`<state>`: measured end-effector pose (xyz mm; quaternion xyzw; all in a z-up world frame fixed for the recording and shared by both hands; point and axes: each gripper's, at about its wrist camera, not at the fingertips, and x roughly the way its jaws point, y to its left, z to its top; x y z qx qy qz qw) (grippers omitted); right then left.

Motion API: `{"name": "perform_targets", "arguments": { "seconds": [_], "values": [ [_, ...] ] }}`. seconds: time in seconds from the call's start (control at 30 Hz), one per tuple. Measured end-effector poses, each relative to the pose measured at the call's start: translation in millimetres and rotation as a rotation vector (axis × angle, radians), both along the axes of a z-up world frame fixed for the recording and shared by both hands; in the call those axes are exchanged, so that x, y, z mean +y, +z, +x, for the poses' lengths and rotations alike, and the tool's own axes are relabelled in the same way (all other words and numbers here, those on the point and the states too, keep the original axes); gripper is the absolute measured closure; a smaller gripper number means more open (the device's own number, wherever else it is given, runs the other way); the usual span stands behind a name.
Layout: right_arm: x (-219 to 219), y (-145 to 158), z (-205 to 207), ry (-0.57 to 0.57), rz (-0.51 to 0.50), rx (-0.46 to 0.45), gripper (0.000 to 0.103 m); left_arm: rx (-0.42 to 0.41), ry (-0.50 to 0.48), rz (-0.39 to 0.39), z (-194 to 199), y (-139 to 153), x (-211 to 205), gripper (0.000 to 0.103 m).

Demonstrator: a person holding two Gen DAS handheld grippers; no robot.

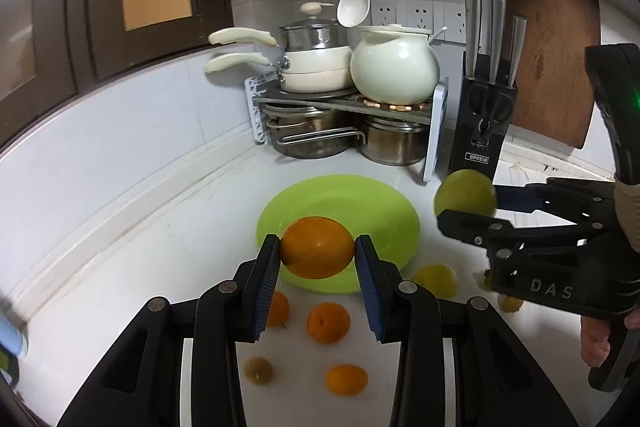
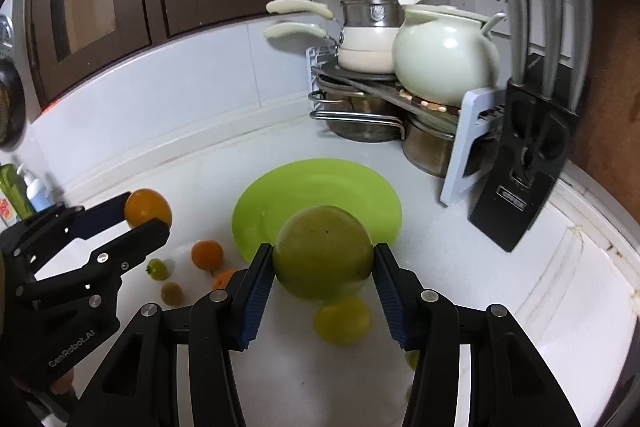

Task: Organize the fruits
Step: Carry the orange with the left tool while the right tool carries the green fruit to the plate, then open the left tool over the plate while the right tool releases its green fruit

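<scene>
My left gripper point(image 1: 317, 251) is shut on an orange point(image 1: 317, 247), held above the near rim of an empty lime-green plate point(image 1: 360, 203). In the right wrist view the same orange point(image 2: 147, 209) shows at the left, in the left gripper point(image 2: 146, 217). My right gripper point(image 2: 323, 259) is shut on a large green apple point(image 2: 323, 255), raised over the near edge of the plate point(image 2: 320, 183). That apple point(image 1: 466, 193) and the right gripper point(image 1: 468, 205) appear right of the plate in the left wrist view. Several loose oranges point(image 1: 328, 322) and a yellow lemon point(image 2: 342, 321) lie on the white counter.
A rack with cream pans point(image 1: 316, 67), a white kettle point(image 1: 394, 67) and steel pots point(image 1: 394, 143) fills the back corner. A black knife block point(image 1: 482, 119) and a wooden board point(image 1: 556, 55) stand at the right. Small fruits point(image 2: 172, 293) and bottles point(image 2: 34, 193) sit at the left.
</scene>
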<state>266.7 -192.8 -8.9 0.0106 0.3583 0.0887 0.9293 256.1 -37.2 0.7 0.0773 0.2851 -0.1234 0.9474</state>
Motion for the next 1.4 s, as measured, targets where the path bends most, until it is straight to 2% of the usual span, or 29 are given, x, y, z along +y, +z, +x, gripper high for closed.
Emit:
{"name": "perform_targets", "arguments": {
  "seconds": [0.4,0.77,1.0,1.4],
  "values": [
    [9,-23,73,0.079,-0.029,0.15,0.052,0.159,-0.045,-0.002,82,-19,-12,0.065],
    [4,-57,126,0.104,-0.051,0.275,0.052,0.351,-0.083,0.006,149,-66,-18,0.065],
    [3,-78,146,0.107,-0.048,0.342,0.052,0.4,-0.097,0.051,165,-85,-23,0.065],
    [1,-92,151,0.112,-0.045,0.374,0.052,0.424,-0.1,0.069,174,-96,-24,0.063]
  ]
}}
